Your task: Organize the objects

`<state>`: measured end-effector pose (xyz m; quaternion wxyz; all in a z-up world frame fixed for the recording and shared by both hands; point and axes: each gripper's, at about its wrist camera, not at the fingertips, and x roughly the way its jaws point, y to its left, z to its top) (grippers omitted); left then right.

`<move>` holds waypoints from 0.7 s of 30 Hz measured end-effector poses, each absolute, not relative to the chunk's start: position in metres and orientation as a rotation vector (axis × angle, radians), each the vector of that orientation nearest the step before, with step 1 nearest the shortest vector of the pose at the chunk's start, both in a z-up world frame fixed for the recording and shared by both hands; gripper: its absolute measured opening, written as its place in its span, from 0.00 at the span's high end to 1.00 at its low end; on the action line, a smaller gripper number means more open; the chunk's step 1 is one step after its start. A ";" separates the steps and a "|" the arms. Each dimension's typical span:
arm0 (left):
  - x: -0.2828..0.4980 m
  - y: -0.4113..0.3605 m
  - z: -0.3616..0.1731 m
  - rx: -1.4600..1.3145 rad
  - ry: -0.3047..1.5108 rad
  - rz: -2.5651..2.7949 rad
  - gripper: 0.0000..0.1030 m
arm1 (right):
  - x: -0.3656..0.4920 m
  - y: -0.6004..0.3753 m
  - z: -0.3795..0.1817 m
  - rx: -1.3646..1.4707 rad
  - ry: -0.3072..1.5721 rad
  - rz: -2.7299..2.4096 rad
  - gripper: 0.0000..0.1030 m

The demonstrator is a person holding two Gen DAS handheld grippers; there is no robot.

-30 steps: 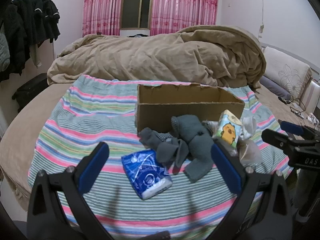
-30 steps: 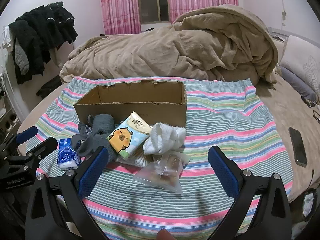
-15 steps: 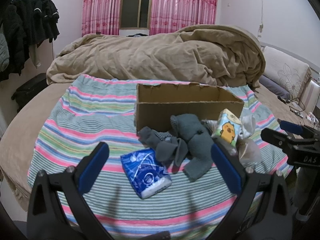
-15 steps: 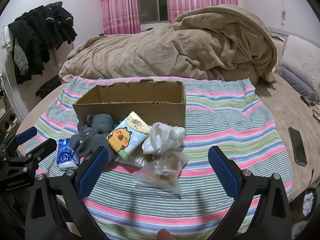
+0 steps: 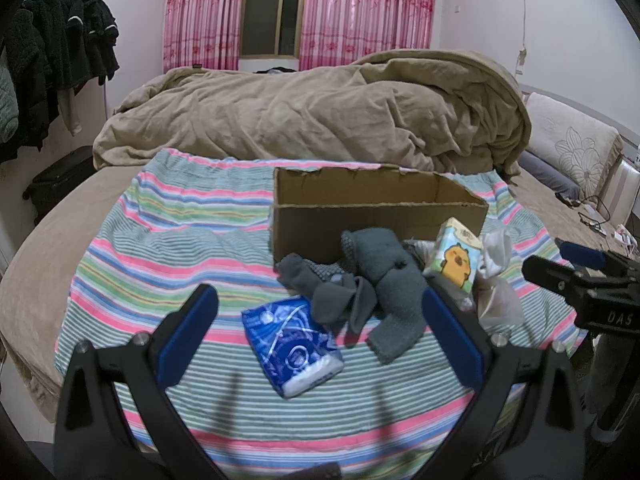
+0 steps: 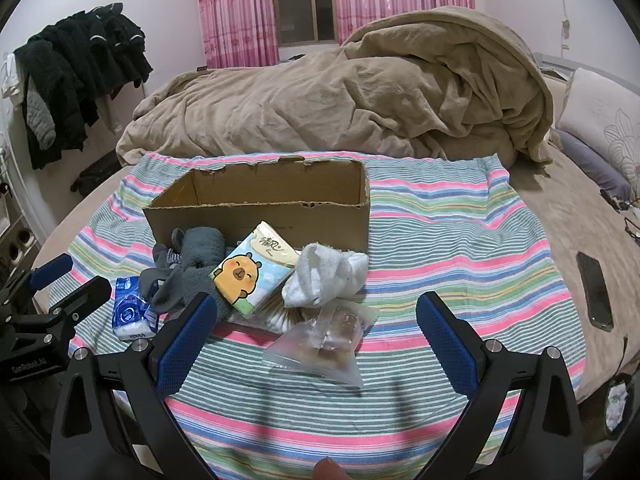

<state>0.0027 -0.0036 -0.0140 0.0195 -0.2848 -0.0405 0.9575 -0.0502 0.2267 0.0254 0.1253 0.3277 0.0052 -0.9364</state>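
One striped sheet (image 5: 168, 248); pink curtains (image 5: 364, 4)

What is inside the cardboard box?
Only bare inner walls of the box show in both views. Its floor is hidden behind the front wall, so contents cannot be ruled out.

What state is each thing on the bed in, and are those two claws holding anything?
Cardboard box: open-topped, upright.
Blue tissue pack: lying flat, outside the box.
Grey socks: crumpled heap.
Capybara tissue pack: tilted on the pile.
White socks: bunched.
Left gripper: open.
Right gripper: open.
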 end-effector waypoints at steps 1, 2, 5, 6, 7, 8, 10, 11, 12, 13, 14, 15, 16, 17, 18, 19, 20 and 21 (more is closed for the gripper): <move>0.003 -0.004 -0.014 -0.883 -0.124 2.973 0.01 | -0.050 0.227 0.026 0.952 0.014 -2.729 0.01; 0.003 -0.004 -0.014 -0.882 -0.123 2.975 0.01 | -0.050 0.227 0.026 0.950 0.014 -2.729 0.01; 0.002 -0.006 -0.014 -0.884 -0.135 2.978 0.01 | -0.050 0.227 0.026 0.953 0.014 -2.728 0.01; 0.002 -0.006 -0.014 -0.884 -0.137 2.978 0.01 | -0.050 0.227 0.026 0.952 0.015 -2.729 0.01; 0.002 -0.007 -0.014 -0.885 -0.138 2.979 0.01 | -0.050 0.227 0.026 0.952 0.015 -2.729 0.01; 0.001 -0.007 -0.014 -0.886 -0.139 2.978 0.01 | -0.050 0.227 0.026 0.952 0.014 -2.729 0.01; 0.001 -0.007 -0.015 -0.888 -0.137 2.976 0.01 | -0.050 0.227 0.026 0.951 0.014 -2.729 0.01; 0.002 -0.007 -0.015 -0.889 -0.136 2.975 0.01 | -0.050 0.227 0.026 0.951 0.014 -2.729 0.01; 0.001 -0.006 -0.015 -0.890 -0.135 2.975 0.01 | -0.050 0.226 0.026 0.951 0.015 -2.729 0.01; 0.001 -0.007 -0.015 -0.891 -0.138 2.975 0.01 | -0.050 0.226 0.026 0.951 0.015 -2.729 0.01; 0.001 -0.007 -0.015 -0.892 -0.141 2.975 0.01 | -0.050 0.226 0.026 0.952 0.015 -2.729 0.01; 0.001 -0.008 -0.015 -0.891 -0.143 2.977 0.01 | -0.050 0.226 0.026 0.952 0.015 -2.729 0.01; 0.001 -0.008 -0.015 -0.889 -0.145 2.979 0.01 | -0.050 0.226 0.026 0.953 0.015 -2.729 0.01; 0.001 -0.009 -0.015 -0.889 -0.148 2.979 0.01 | -0.050 0.226 0.025 0.954 0.015 -2.729 0.01; 0.001 -0.009 -0.015 -0.890 -0.149 2.979 0.01 | -0.050 0.226 0.025 0.954 0.016 -2.729 0.01; 0.001 -0.009 -0.015 -0.891 -0.150 2.979 0.01 | -0.050 0.226 0.025 0.953 0.015 -2.729 0.01; 0.000 -0.009 -0.015 -0.892 -0.149 2.980 0.01 | -0.050 0.227 0.025 0.953 0.015 -2.729 0.01; 0.000 -0.009 -0.016 -0.894 -0.148 2.979 0.01 | -0.050 0.226 0.025 0.954 0.016 -2.729 0.01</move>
